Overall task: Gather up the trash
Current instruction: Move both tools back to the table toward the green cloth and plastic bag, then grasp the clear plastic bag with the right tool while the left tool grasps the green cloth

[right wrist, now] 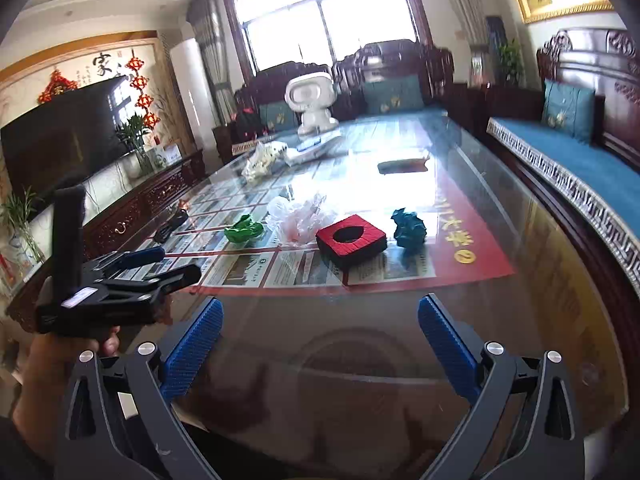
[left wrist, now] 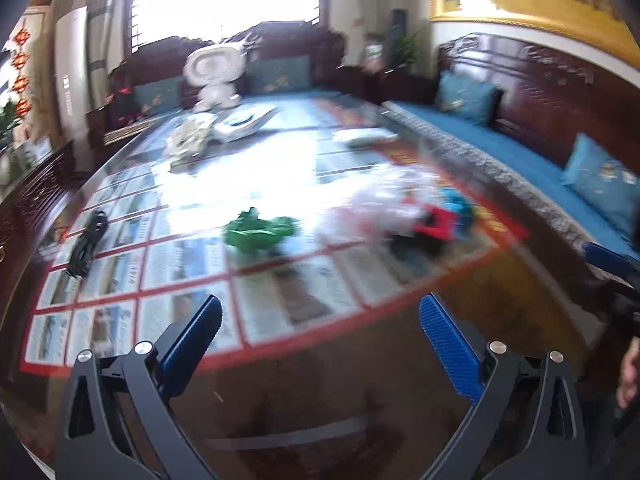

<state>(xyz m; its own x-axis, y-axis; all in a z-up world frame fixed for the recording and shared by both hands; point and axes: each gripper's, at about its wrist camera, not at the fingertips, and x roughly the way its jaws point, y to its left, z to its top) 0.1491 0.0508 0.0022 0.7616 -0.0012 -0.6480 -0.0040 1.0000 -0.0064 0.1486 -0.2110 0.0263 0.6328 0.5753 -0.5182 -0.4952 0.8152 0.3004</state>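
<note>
Going left to right across the glass-topped table (right wrist: 460,184): a black bundled cable (left wrist: 86,246) sits near the left edge, well off from everything else. Next comes the crumpled green wrapper (right wrist: 243,230), then right beside it a scrunched clear plastic bag (right wrist: 298,218), which touches or nearly touches the red and black box with a hole in its top (right wrist: 352,240). Just right of the box is a crumpled teal paper ball (right wrist: 409,229). Farther back there's a white robot figure (right wrist: 312,102) and some more clutter, too blurry to name.

The left gripper (left wrist: 320,318) has its blue fingers spread wide with nothing between them, hanging over the near end of the table; the green wrapper is ahead of it and slightly left of the gap's centre, well apart. The right gripper (right wrist: 320,318) is likewise wide apart and empty, with the box straight ahead of the gap, not close. The left-wrist view is pretty smeared.
</note>
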